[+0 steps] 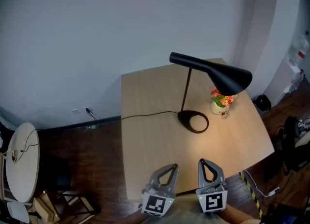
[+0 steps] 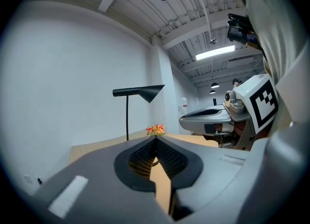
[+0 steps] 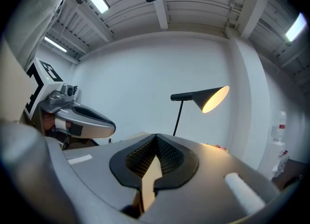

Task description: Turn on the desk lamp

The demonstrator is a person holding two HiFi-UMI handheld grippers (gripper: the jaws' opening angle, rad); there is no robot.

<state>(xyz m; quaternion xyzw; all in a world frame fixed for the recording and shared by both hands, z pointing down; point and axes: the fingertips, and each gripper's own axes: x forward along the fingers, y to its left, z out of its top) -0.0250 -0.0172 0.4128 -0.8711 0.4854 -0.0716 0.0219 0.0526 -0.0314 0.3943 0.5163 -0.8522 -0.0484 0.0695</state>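
The left tool point(image 1: 170, 169) and right tool point(image 1: 204, 164) hover side by side over the near edge of the tabletop point(image 1: 145, 141). Each has its jaws together, gripping nothing. The lamp point(image 1: 219, 75) stands lit toward the far right corner, its shade above small flowers point(image 1: 222, 100).

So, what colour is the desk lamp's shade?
The shade is black outside, glowing yellow inside; best in right gripper view.
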